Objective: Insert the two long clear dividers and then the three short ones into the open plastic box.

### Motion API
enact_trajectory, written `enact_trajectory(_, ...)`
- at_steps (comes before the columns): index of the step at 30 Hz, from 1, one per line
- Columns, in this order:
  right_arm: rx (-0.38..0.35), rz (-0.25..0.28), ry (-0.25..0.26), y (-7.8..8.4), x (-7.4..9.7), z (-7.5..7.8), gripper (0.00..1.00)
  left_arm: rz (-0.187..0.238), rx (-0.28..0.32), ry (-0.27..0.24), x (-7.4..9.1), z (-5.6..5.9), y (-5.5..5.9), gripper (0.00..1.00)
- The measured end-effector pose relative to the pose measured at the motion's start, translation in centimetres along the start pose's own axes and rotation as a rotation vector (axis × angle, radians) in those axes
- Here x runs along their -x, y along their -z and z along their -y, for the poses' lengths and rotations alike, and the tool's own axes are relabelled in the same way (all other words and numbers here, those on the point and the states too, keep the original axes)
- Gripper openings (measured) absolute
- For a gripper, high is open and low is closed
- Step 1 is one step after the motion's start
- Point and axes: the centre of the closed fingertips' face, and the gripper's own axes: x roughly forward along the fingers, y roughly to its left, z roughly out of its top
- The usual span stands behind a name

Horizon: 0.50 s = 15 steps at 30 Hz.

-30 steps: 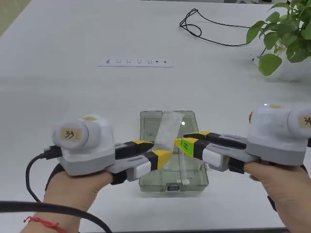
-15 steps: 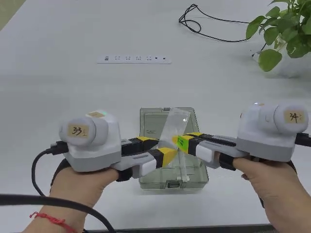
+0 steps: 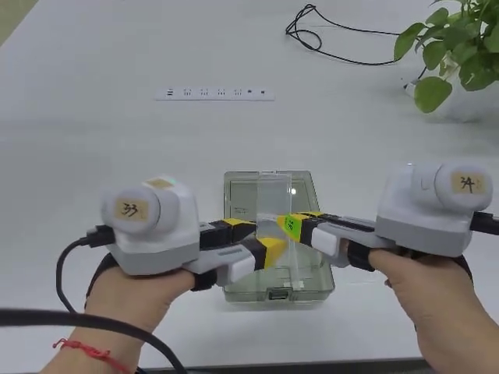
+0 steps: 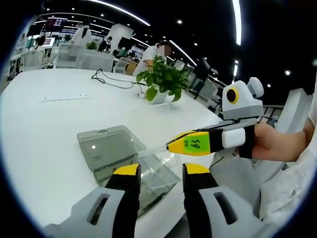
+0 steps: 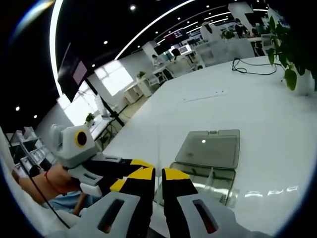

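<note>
The right claw [image 3: 287,222] is closed on a clear divider [image 3: 273,199], pinching it at its lower edge so that the sheet stands upright over the open plastic box [image 3: 312,288]. In the right gripper view the two jaws sit almost together, with the divider [image 5: 158,144] seen edge-on as a thin line rising between them. The left claw [image 3: 267,235] is open: in the left gripper view its yellow-tipped jaws stand apart around a gap [image 4: 161,169] through which the box [image 4: 148,181] shows, and the right claw [image 4: 173,147] comes in from the right just above them. I cannot tell whether the left jaws touch the held divider. The two claws point at each other, close together, over the near half of the box. The box sits on the white worktop [image 3: 93,156] with its lid [image 3: 242,195] folded back flat on the far side. Another clear divider [image 5: 212,178] seems to stand inside the box. Farther off on the worktop lie a white power strip [image 3: 214,94] and a looped black cable [image 3: 335,35], with a potted plant [image 3: 452,47] at the far right corner.
</note>
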Motion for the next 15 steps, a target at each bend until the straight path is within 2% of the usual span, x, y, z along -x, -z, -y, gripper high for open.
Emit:
enact_trajectory(5,-0.002,-0.003,0.002,-0.1,0.0,0.0,0.06,-0.012,-0.012,0.012,0.1,0.2,0.3,0.34)
enact_trajectory(8,-0.004,-0.011,0.000,-0.2,-0.1,-0.1,0.06,-0.025,-0.046,0.010,0.3,0.0,0.5,0.33)
enact_trajectory(15,-0.002,-0.028,0.003,-0.5,-0.1,0.1,0.07,-0.040,-0.086,0.003,1.3,-1.0,1.2,0.40)
